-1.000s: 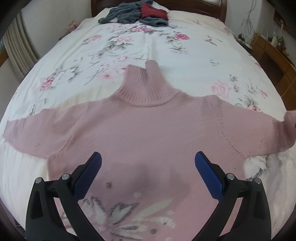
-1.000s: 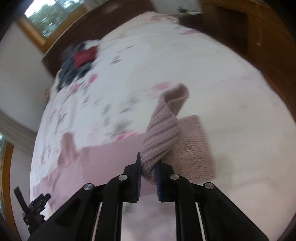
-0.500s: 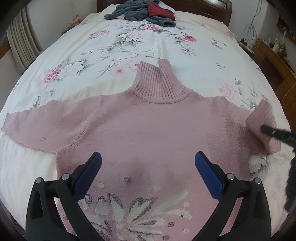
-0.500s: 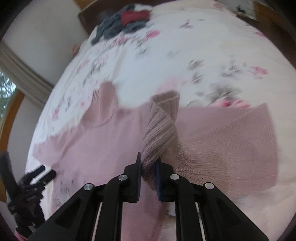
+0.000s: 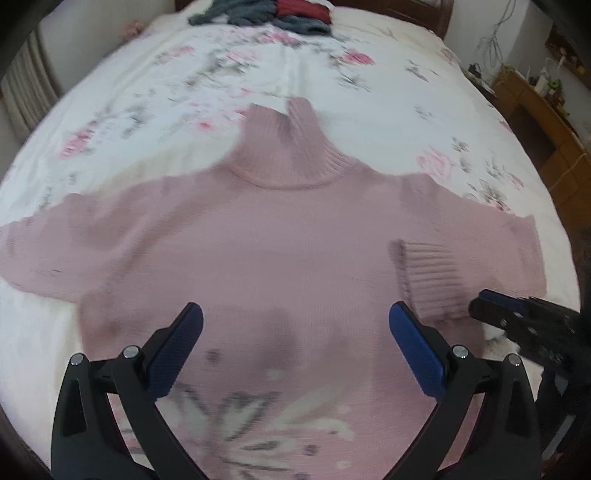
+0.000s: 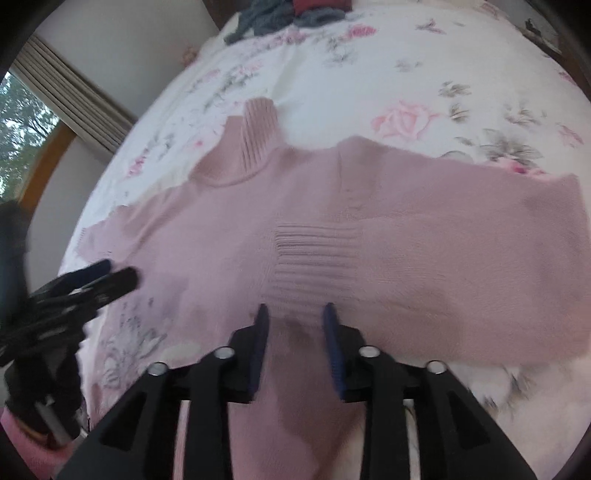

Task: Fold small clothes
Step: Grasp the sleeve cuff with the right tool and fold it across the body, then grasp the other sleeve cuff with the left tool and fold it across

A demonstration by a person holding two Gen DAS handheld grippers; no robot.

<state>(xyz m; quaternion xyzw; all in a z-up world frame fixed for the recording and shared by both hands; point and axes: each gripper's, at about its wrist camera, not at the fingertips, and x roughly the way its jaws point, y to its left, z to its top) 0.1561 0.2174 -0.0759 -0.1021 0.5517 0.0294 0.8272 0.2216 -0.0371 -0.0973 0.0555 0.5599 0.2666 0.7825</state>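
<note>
sweater (image 5: 280,251): pink turtleneck, flat on floral bed (image 5: 388,99), frame centre
cuff (image 6: 314,258): ribbed, folded onto chest, just above my R fingers
my L gripper (image 5: 295,343): spread wide, empty
my R gripper (image 6: 295,325): released, holding nothing

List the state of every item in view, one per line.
Pink sweater: spread flat on the bed, front up.
Right sleeve: folded inward, ribbed cuff resting on the body.
Left sleeve: extended.
Left hand-held gripper: open, empty.
Right hand-held gripper: open, cuff released.
Clothes pile: unfolded.
</note>
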